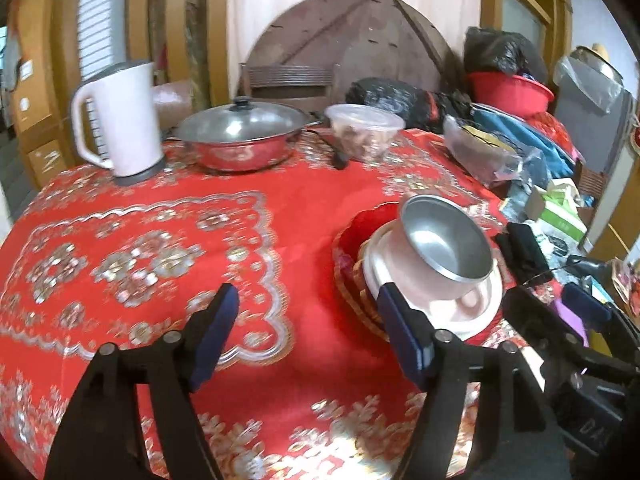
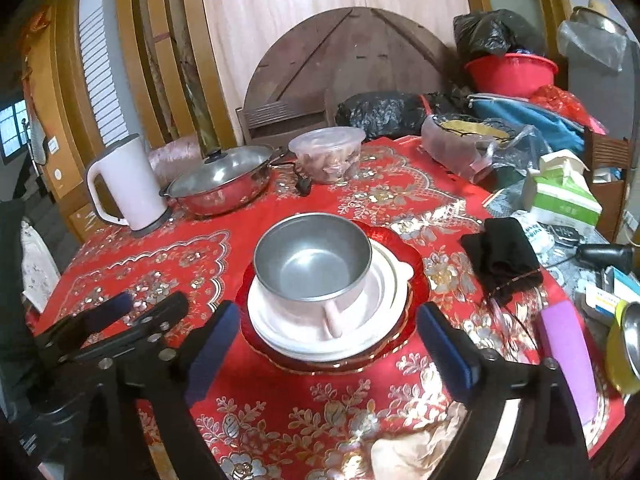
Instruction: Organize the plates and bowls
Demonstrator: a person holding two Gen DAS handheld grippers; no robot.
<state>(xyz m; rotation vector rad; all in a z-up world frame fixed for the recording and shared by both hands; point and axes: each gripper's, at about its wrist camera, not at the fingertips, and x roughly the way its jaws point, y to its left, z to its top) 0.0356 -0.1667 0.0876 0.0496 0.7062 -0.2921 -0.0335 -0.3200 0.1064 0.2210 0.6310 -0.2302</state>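
A stack of dishes stands on the red tablecloth. A steel bowl (image 2: 314, 258) (image 1: 446, 236) sits on top, inside a pink handled bowl (image 2: 334, 312) (image 1: 440, 286). Below lie white plates (image 2: 384, 320) (image 1: 476, 312) and a red gold-rimmed plate (image 2: 416, 276) (image 1: 360, 228). My right gripper (image 2: 326, 350) is open, just short of the stack, with nothing between its fingers. My left gripper (image 1: 308, 332) is open too, left of the stack, its right finger (image 1: 404, 340) close to the plate rims. Each gripper shows in the other's view: right (image 1: 580, 312), left (image 2: 120, 312).
At the back stand a white kettle (image 2: 128, 184), a lidded steel pot (image 2: 224, 184) and a clear food tub (image 2: 328, 154). To the right lie a black cloth (image 2: 504, 256), a tissue box (image 2: 564, 196), bagged items and a purple block (image 2: 568, 344). A yellow steel-lined bowl (image 2: 626, 348) sits at the right edge.
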